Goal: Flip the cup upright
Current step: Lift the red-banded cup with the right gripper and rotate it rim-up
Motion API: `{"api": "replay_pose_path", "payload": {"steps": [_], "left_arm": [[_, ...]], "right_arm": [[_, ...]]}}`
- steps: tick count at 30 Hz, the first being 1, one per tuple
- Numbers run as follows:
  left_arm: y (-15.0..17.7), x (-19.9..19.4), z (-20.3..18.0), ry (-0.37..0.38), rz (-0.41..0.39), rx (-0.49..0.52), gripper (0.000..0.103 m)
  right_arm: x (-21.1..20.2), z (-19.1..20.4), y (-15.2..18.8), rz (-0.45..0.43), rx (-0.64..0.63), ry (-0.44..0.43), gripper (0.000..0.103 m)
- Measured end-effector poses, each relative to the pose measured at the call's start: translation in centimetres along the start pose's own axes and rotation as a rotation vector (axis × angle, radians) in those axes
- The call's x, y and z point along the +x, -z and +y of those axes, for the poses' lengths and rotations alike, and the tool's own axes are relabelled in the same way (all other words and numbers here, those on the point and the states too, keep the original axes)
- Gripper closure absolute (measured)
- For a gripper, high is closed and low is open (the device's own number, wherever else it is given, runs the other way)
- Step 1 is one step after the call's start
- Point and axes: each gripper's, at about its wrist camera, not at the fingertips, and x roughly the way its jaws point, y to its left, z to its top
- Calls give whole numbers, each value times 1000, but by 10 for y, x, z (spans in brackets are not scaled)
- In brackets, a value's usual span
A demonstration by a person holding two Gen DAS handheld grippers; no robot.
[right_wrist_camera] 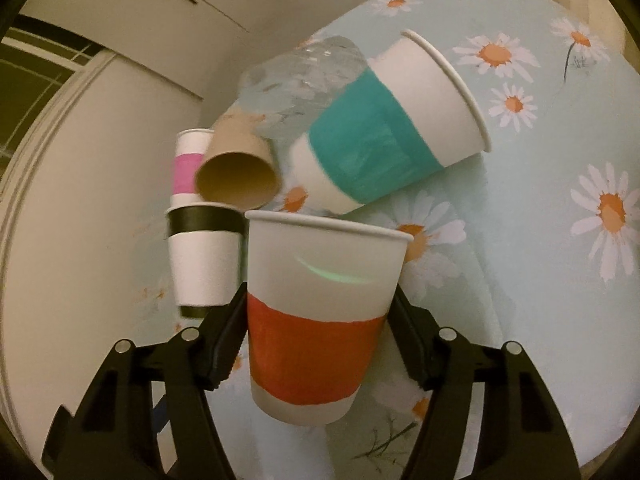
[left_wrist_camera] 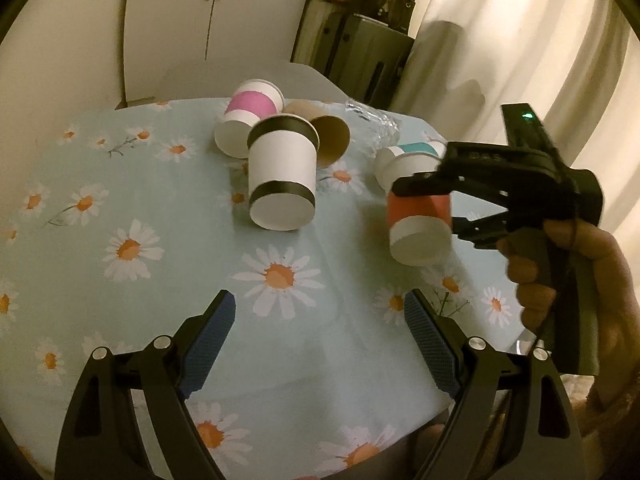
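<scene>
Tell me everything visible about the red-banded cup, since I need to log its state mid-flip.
The red-banded cup is a white paper cup with a broad painted red band around its middle and a rolled rim. The right gripper clamps it across the band, one finger on each side. From the left wrist view it hangs tilted above the daisy tablecloth, flat base toward that camera, touching nothing else. A faint green reflection marks its upper wall.
</scene>
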Motion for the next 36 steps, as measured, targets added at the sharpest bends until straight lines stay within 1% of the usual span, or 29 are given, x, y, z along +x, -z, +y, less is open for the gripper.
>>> {"api": "replay_pose_path", "payload": {"steps": [3, 6, 10, 12, 17, 19, 24, 27, 30, 36], "left_arm": [[-1, -6, 6, -10, -12, -16, 19], [0, -11, 14, -18, -14, -38, 19], [2, -21, 21, -32, -21, -48, 19], [4, -27, 25, -36, -18, -64, 19], [13, -41, 34, -48, -5, -92, 19], [17, -46, 36, -70, 3, -97, 19], [27, -57, 44, -89, 6, -117, 19], [32, -57, 45, -112, 32, -113, 19], [36, -54, 47, -120, 66, -109, 19], [38, -47, 52, -135, 96, -117, 19]], "right_arm": [[-12, 8, 10, 5, -34, -28, 37], [-21, 17, 25, 31, -66, -64, 37], [-25, 28, 43, 60, -113, -82, 37], [-17, 38, 52, 81, -142, -86, 37], [-2, 54, 73, 134, -188, -74, 37], [6, 59, 80, 164, -205, -67, 37], [24, 69, 95, 224, -253, -60, 37], [30, 72, 100, 243, -275, -44, 37], [39, 74, 108, 280, -312, -15, 37], [44, 75, 114, 269, -335, 2, 36]]}}
